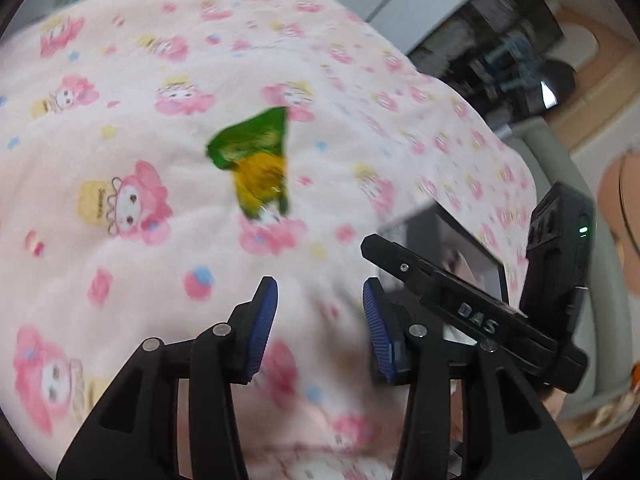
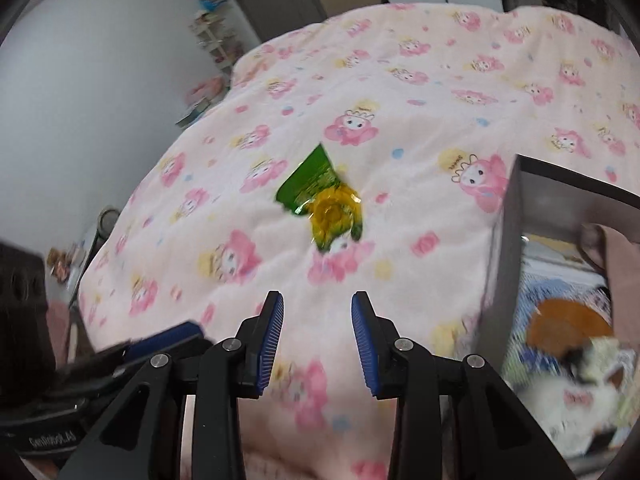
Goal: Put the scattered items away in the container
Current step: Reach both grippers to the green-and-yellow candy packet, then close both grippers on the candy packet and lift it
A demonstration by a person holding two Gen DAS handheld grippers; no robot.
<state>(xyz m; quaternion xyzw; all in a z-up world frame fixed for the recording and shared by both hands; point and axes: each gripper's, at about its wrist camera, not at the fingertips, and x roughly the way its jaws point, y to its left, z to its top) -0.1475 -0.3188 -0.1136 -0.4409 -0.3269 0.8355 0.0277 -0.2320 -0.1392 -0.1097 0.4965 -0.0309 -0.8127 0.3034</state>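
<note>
Centrally, a green-and-yellow snack packet [image 1: 256, 166] [image 2: 326, 202] lies flat on the pink cartoon-print blanket [image 1: 120, 128] [image 2: 420, 92] covering the bed. Left tongs [image 1: 320, 322] and right tongs [image 2: 317, 342] both stand wide apart, holding nothing, each near the packet but clear of it. Grey container [image 2: 516, 240] sits at the right, just beside the right tongs, with soft items inside.

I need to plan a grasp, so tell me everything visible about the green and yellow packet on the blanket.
The green and yellow crinkled foil snack packet looks shiny and thin, green at its far end with a yellow round design nearer the cameras. It lies flat, slightly crumpled, alone on the pink cartoon-print fleece blanket, touching nothing else. Both grippers are short of it, their jaws open.
</note>
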